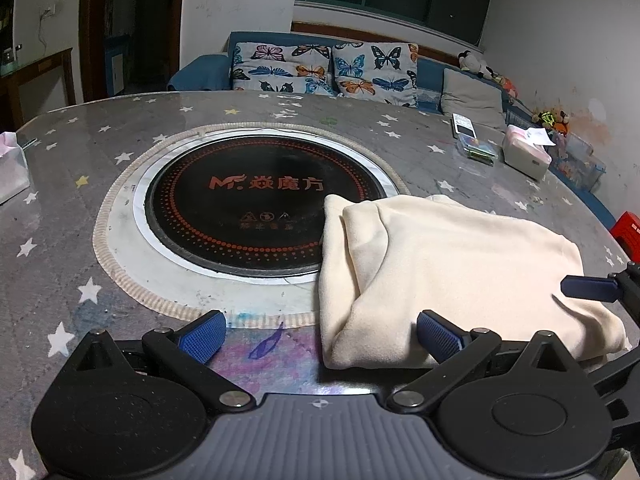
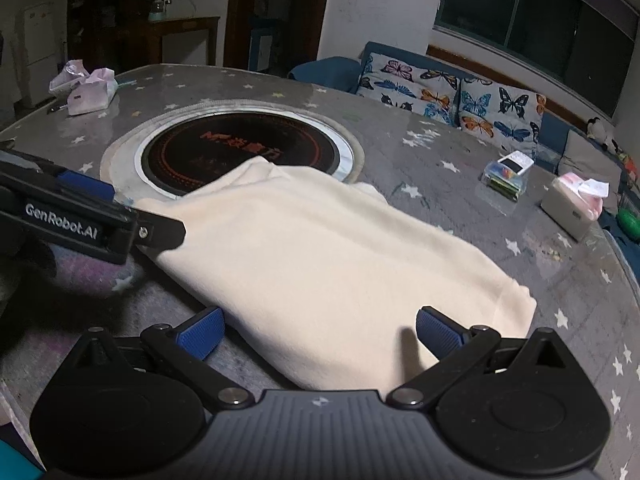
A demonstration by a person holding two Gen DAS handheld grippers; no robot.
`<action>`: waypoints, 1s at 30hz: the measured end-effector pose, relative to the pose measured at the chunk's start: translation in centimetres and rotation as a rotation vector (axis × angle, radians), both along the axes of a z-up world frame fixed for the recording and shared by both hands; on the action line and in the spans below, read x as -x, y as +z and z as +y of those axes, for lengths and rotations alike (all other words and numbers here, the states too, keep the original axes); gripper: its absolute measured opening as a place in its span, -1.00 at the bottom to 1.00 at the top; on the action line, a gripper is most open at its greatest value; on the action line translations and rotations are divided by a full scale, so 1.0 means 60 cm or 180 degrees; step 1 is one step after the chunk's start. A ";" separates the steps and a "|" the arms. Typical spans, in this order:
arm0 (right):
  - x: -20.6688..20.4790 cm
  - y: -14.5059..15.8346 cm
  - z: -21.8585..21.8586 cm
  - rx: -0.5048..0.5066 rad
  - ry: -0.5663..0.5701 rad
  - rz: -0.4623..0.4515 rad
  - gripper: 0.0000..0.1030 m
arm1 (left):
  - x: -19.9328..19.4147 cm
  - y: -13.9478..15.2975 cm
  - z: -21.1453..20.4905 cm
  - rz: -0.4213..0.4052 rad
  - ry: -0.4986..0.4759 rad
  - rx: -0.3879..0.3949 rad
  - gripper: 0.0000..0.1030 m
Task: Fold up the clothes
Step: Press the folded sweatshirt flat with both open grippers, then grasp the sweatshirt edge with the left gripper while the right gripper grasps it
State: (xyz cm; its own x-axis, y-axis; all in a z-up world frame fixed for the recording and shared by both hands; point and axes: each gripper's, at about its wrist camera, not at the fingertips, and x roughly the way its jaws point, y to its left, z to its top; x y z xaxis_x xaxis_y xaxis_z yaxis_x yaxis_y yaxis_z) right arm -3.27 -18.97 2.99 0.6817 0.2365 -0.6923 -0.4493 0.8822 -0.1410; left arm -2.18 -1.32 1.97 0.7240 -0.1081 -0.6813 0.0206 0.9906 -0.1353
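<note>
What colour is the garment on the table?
Cream, plain with no print; the garment shows best in the right wrist view.

Counted: one cream garment point(image 2: 320, 256), one induction cooktop point(image 1: 260, 200), two butterfly cushions point(image 1: 280, 68), one grey cushion point(image 1: 472, 100), two grippers point(image 1: 320, 338), three tissue packs point(image 2: 90, 90).

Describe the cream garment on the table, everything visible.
The cream fleece-like garment is soft, plain and matte, with no print visible. It lies folded into a rough rectangle of several layers, with rounded fold edges and a creased flap along its left side. It rests flat on the grey star-patterned tablecloth, one corner overlapping the round black built-in cooktop. Both the left gripper and the right gripper are open at its near edge, neither gripping it.
</note>
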 end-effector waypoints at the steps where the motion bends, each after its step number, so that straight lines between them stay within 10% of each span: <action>1: 0.001 0.002 0.002 -0.0005 0.0014 -0.0006 0.99 | 0.001 0.001 0.001 -0.0002 0.0002 -0.0005 1.00; 30: 0.021 0.028 0.067 -0.0032 0.0517 0.0006 0.45 | 0.014 0.031 0.038 -0.0187 0.0176 -0.0060 1.00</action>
State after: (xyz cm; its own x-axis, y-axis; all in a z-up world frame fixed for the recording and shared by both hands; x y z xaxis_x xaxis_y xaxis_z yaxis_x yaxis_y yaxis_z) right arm -4.53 -14.98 4.66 0.6327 0.3506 -0.6905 -0.5864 0.7993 -0.1315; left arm -3.03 0.97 3.85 0.7673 -0.0544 -0.6390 -0.0268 0.9928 -0.1167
